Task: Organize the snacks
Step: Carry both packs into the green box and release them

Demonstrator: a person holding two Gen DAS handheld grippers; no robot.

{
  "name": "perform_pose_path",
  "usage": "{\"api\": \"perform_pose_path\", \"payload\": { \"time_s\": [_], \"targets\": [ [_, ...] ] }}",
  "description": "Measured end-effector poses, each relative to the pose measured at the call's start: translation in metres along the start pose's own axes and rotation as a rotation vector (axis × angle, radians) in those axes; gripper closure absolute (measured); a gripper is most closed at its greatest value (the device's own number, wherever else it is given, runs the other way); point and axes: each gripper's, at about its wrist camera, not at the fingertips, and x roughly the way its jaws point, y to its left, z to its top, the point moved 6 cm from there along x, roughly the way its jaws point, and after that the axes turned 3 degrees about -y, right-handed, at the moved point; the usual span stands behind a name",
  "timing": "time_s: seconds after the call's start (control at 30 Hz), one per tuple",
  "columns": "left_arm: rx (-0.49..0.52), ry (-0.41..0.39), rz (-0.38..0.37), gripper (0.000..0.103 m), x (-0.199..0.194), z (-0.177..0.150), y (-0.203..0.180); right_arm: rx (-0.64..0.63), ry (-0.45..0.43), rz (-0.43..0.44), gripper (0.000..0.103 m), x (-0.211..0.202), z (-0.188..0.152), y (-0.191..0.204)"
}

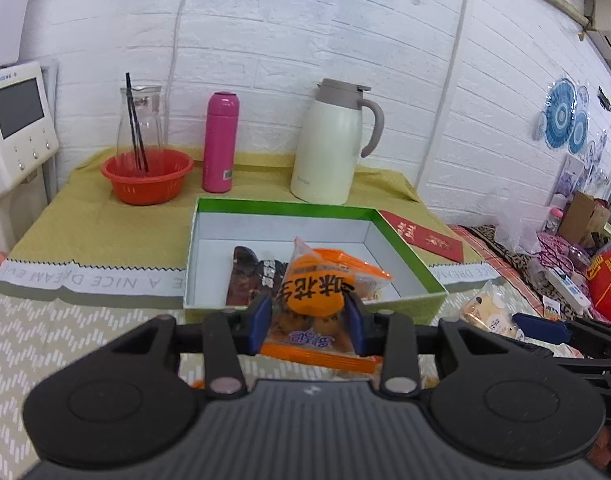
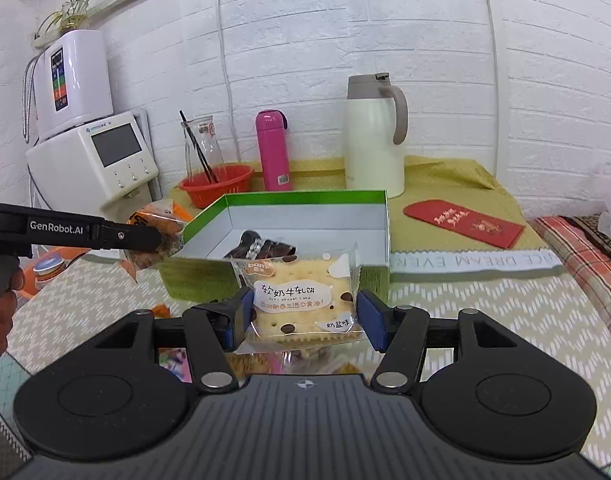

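Observation:
A green-rimmed open box stands on the table with a dark snack packet inside. My left gripper is shut on an orange snack packet and holds it just in front of the box's near wall; it also shows at the left of the right wrist view. My right gripper is shut on a clear packet with a cracker sandwich, held in front of the box's near right part. The right gripper also shows at the right edge of the left wrist view.
Behind the box stand a red basket with a glass carafe, a pink bottle and a white thermos jug. A red envelope lies right of the box. More snack packets lie below the grippers. Clutter sits at the far right.

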Motion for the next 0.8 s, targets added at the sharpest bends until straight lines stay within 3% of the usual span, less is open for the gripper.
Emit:
{"api": "perform_pose_path", "payload": {
  "time_s": [0.27,0.5,0.8],
  "targets": [
    [-0.053,0.051,0.040,0.066,0.073,0.027,0.028,0.010,0.010,-0.004,0.008,0.079,0.034,-0.013],
    [-0.047,0.111,0.078,0.066,0.121,0.018,0.045,0.052,0.098,0.007,0.008,0.136,0.021,-0.018],
    [-0.036,0.140,0.073,0.065,0.142,0.010,0.052,-0.002,0.155,0.017,0.006,0.169,0.005,-0.008]
  ]
}}
